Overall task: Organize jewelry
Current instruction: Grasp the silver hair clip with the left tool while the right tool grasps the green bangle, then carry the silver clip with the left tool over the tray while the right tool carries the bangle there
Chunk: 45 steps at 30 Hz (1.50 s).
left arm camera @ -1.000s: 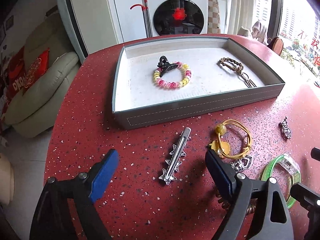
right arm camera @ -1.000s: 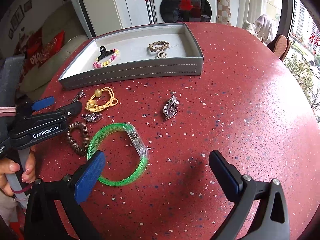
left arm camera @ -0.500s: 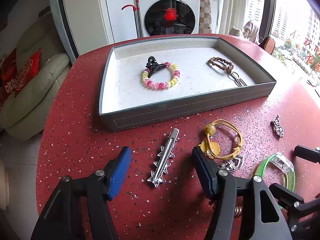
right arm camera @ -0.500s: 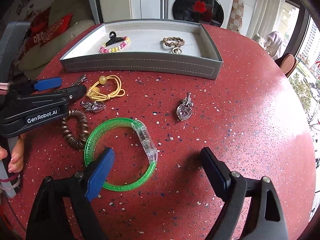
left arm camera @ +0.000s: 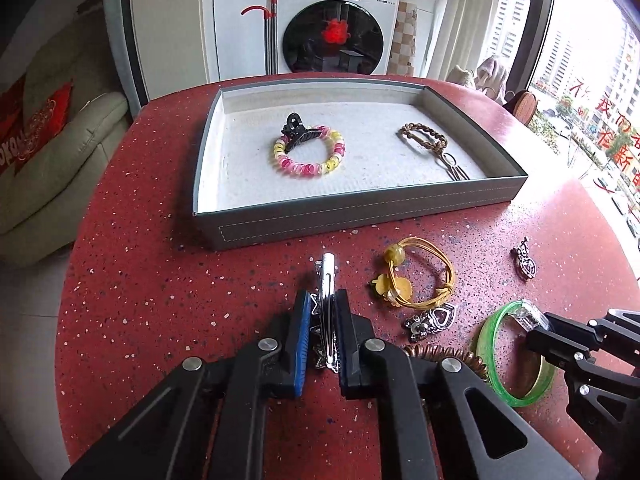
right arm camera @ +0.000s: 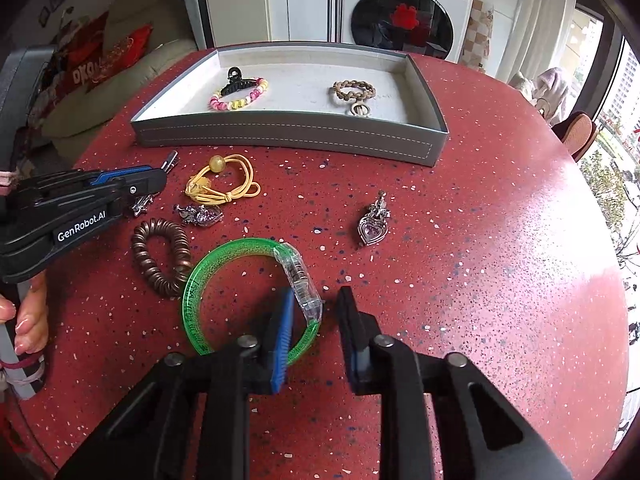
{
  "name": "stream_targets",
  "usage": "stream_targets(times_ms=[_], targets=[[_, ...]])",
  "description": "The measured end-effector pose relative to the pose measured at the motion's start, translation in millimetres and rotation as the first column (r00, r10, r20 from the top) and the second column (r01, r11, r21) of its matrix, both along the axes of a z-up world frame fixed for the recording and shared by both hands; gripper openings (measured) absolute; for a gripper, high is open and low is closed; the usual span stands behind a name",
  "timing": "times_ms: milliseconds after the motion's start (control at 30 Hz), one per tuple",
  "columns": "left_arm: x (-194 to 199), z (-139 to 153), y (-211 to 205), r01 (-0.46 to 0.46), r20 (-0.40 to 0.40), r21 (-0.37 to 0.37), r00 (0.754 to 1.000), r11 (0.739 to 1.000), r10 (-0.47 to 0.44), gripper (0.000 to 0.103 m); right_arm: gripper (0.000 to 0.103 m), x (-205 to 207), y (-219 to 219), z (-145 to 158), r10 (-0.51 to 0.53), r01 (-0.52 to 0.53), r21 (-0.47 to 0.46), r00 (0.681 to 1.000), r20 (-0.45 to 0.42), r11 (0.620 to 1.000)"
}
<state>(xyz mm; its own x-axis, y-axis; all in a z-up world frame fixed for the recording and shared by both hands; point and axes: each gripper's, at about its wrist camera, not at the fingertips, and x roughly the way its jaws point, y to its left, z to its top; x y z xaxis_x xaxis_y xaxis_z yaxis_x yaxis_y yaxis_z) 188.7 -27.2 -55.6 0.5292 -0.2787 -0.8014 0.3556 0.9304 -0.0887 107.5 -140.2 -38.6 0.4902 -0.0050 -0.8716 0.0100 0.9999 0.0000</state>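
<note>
Our left gripper point(left arm camera: 323, 322) is clamped on the silver hair clip point(left arm camera: 327, 280), its blue and black pads pressed against the clip's two sides while the clip's tip pokes out ahead toward the tray. Our right gripper point(right arm camera: 316, 322) is closing around the clear clasp of the green bangle point(right arm camera: 224, 276); the blue pad sits inside the ring against the clasp, the black pad is still apart from it on the outer side, so the clasp lies between the jaws without being pinched. Just beside the bangle, touching its rim, lies a brown coil hair tie point(right arm camera: 160, 254). Beyond that we see a small silver heart charm point(right arm camera: 198, 213) and, next to it, a yellow cord bracelet point(right arm camera: 222, 184) with an amber bead. A second heart pendant point(right arm camera: 374, 224) with a pink stone lies alone to the right on the red speckled table point(right arm camera: 480, 260). Farther back stands the grey tray point(left arm camera: 360, 216), its pale floor holding a pink and yellow bead bracelet point(left arm camera: 308, 152) with a black claw clip point(left arm camera: 298, 134) resting on its edge, and well apart from them a brown braided bracelet point(left arm camera: 424, 136). Behind the table we see a washing machine point(left arm camera: 336, 28) and a cream sofa point(left arm camera: 52, 160) at the left.
</note>
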Motion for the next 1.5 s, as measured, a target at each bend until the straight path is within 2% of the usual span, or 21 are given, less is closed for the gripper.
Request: stream_targets(times_ms=[400,733,1133,1333,1500], targets=[[-12.4,20.2,24.3,-0.041,0.01,-0.098,0.999,0.994,0.042,0.03,0.012,-16.8,-28.5,15.9,-0.084,0.079,0.123,0.995,0.044,0.989],[0.9,52.5,21.2,-0.03,0.077,-0.122,0.996,0.992,0.04,0.03,0.012,-1.3,-38.1,42.0,-0.094,0.08,0.135,0.991,0.094,0.988],[47.5,70.6,6.7,-0.029,0.1,-0.089,0.994,0.996,0.038,0.03,0.012,58.0,-50.3,71.1,-0.084,0.067,0.125,0.988,0.132,0.99],[89.6,79.5,-3.9,-0.036,0.116,-0.07,0.992,0.997,0.044,0.03,0.012,102.2,-58.6,76.0,-0.081,0.064,0.135,0.989,0.126,0.989],[130.5,71.7,-16.8,-0.054,0.104,-0.038,0.993,0.998,0.058,0.03,0.012,141.7,-65.4,69.4,-0.086,0.071,0.136,0.991,0.103,0.988]])
